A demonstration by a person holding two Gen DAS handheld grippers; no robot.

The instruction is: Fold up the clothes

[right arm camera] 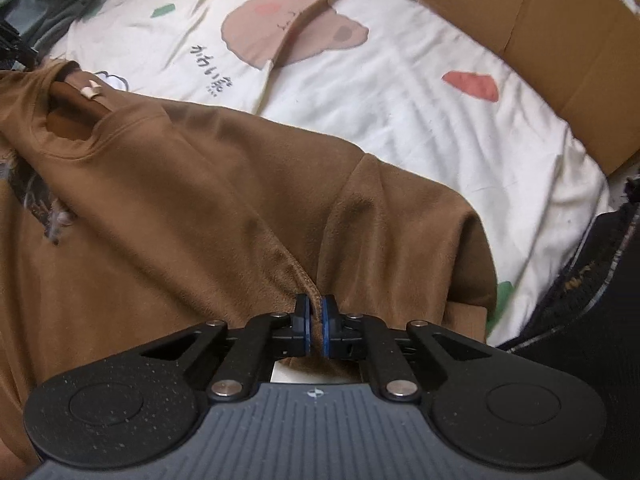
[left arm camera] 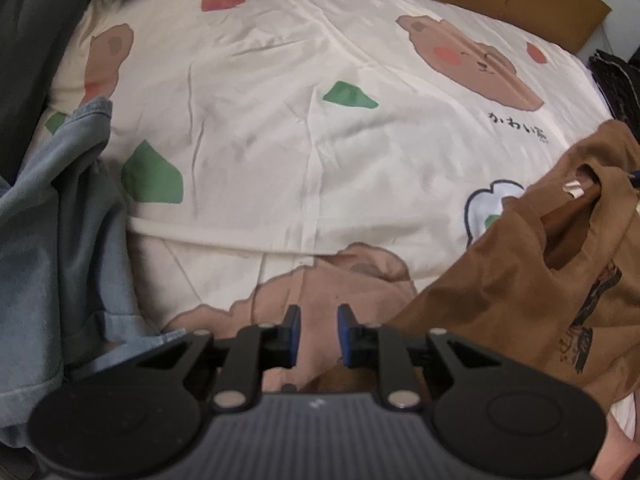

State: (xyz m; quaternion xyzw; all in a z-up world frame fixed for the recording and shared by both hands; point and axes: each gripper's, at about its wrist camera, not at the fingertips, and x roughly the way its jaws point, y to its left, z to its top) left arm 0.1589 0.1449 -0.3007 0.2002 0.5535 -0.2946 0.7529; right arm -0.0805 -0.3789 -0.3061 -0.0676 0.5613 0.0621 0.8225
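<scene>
Right gripper (right arm camera: 315, 320) jaws pinch the brown sweatshirt (right arm camera: 180, 200), which stretches toward ten o'clock; left gripper (left arm camera: 319, 334) jaws gape empty, sweatshirt at three o'clock.

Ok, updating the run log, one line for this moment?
right gripper shut on brown shirt | left gripper open, empty | bedsheet beneath

Brown sweatshirt (right arm camera: 168, 200): soft, matt, suede-like brushed cloth, ribbed at the neck. Bedsheet (left arm camera: 280, 100): thin, smooth, matt cotton-like cloth, creased, with flat printed shapes. Denim garment (left arm camera: 60, 220): pale blue woven cloth, faded and matt. Cardboard box (right arm camera: 540, 40): plain brown, dull board. Right gripper (right arm camera: 315, 320): matt black speckled plastic, blue rubbery pads, shiny metal pins. Left gripper (left arm camera: 319, 334): same matt black plastic, ribbed grey body.
</scene>
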